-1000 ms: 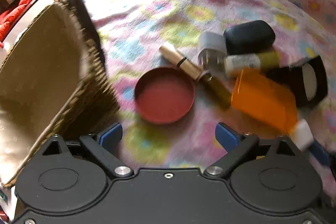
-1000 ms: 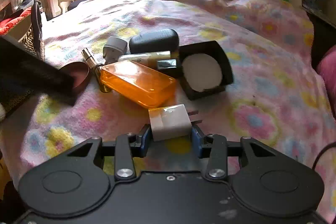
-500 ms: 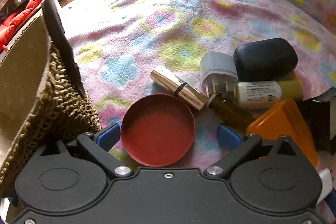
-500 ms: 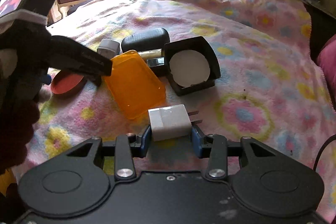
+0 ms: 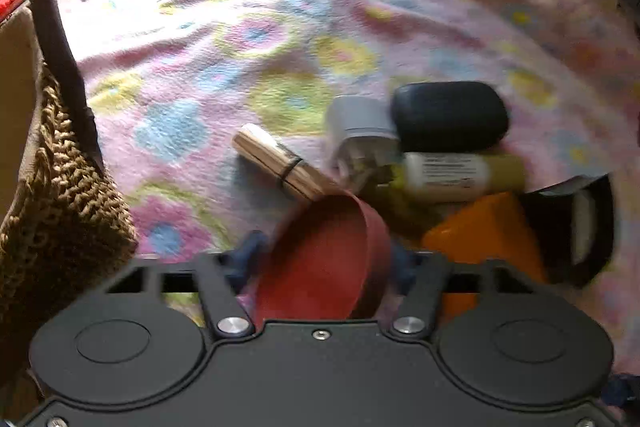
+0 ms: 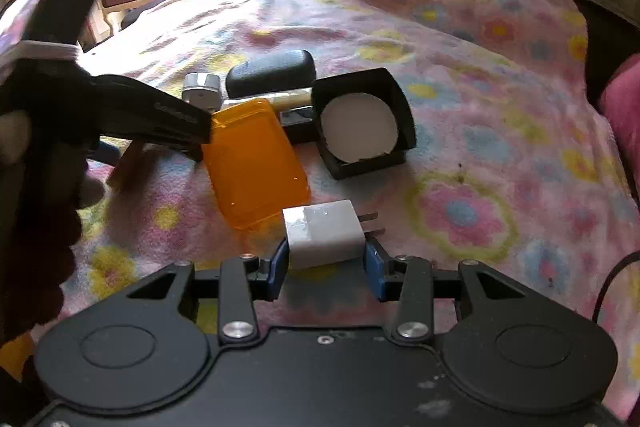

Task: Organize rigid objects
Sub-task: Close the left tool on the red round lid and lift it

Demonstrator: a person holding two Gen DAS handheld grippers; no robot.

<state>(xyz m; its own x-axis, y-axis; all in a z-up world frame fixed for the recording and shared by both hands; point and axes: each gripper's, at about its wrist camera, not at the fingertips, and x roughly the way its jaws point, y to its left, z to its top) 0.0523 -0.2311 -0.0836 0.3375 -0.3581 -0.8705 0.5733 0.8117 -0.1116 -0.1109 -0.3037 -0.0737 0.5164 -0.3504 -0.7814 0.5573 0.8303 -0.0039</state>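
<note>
- The red round lid (image 5: 324, 259) sits tilted between the fingers of the left gripper (image 5: 324, 263), one edge raised off the flowered blanket (image 5: 240, 67); the jaws look closed in on it, holding it by the rim.
- My worry: a shallow round rim gripped at a tilt can swivel or slip out, since the pads touch only a thin curved edge. The blurred left wrist view hides how deep the hold is.
- The right gripper (image 6: 326, 259) is clamped on the white charger plug (image 6: 324, 233), prongs pointing right, just above the blanket. That hold looks square, though only the plug's near part is between the pads.
- The gold lipstick tube (image 5: 276, 161) lies right behind the lid, touching or nearly so; dragging the lid could roll it.
- The orange box (image 5: 484, 227) is just beside the lid's right side, the likeliest thing to be knocked.
- Behind: a grey adapter (image 5: 360, 131), a black case (image 5: 448, 115), a yellow-green bottle (image 5: 460, 171) and an open black compact (image 6: 364, 123), all crowded together.
- The woven basket (image 5: 60, 219) stands at left, probably the destination; its near wall stands between lid and opening.
</note>
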